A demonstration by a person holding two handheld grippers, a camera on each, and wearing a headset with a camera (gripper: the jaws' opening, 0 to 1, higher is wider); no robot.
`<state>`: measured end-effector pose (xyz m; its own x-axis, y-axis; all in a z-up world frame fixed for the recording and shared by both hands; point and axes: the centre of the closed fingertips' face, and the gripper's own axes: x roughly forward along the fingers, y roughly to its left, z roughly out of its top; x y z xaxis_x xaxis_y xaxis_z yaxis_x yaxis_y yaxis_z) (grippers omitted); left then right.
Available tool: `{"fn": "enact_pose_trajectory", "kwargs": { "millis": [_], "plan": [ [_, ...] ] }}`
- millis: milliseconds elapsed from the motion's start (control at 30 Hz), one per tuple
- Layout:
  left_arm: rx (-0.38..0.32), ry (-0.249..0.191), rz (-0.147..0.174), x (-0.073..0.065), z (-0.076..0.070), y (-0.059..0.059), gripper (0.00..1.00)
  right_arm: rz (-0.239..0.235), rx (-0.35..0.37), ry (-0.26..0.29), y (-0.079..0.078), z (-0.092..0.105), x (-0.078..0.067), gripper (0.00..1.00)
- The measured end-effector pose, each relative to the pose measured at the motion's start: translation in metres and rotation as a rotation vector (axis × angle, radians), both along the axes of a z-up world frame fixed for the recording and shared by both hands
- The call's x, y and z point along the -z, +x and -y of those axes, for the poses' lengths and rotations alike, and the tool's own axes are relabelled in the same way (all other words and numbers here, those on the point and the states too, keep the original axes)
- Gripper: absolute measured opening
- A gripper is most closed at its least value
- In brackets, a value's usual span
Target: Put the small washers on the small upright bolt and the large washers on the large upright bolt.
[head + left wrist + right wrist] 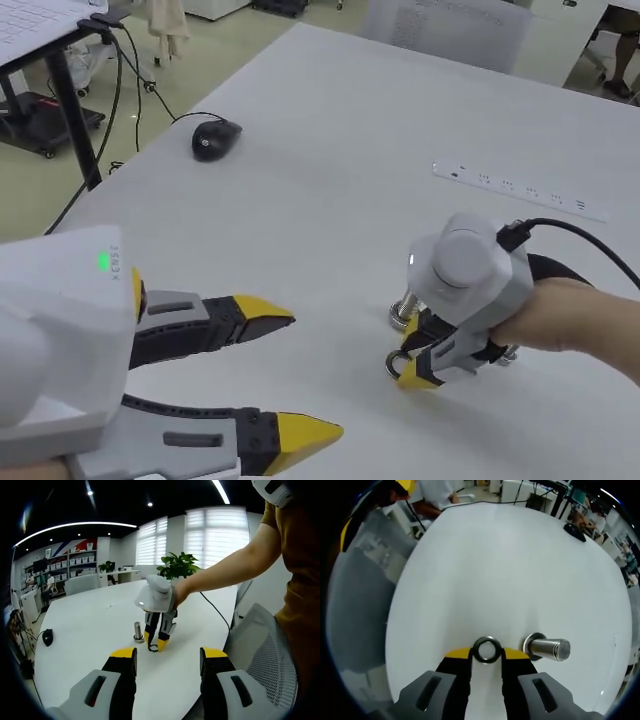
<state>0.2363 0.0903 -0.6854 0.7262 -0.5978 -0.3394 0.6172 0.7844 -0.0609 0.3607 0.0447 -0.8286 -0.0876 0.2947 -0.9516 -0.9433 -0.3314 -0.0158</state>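
The right claw [486,656] pinched a dark round metal washer [486,649] between its yellow tips, just beside the upright silver steel bolt [547,648], which stood on the white desk [510,570]. Washer and bolt were close but apart. The left claw [168,653] was spread wide over the desk's near side, well apart from the bolt.

Seen at one white table [330,200]: two grippers, the left gripper [315,375] and the right gripper [408,362], plus one upright bolt [405,310], one washer [486,649], one computer mouse [214,138] and one power strip [520,190].
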Motion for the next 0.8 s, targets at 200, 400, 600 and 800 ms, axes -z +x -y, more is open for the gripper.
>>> {"fn": "enact_pose_trajectory", "kwargs": {
  "millis": [200,400,600,800],
  "plan": [
    [0.000,-0.002,0.001,0.001,0.000,0.000,0.49,0.006,0.007,0.005,0.000,-0.001,0.000,0.22],
    [0.000,-0.001,-0.001,0.003,-0.001,0.000,0.49,0.006,-0.002,0.002,-0.003,0.001,-0.001,0.21],
    [-0.004,0.001,-0.001,0.002,-0.003,0.001,0.49,0.017,-0.011,0.005,-0.003,0.007,-0.006,0.21],
    [0.003,0.005,-0.001,0.001,-0.001,0.003,0.49,0.029,0.004,0.014,0.003,0.013,-0.015,0.21]
  ]
}}
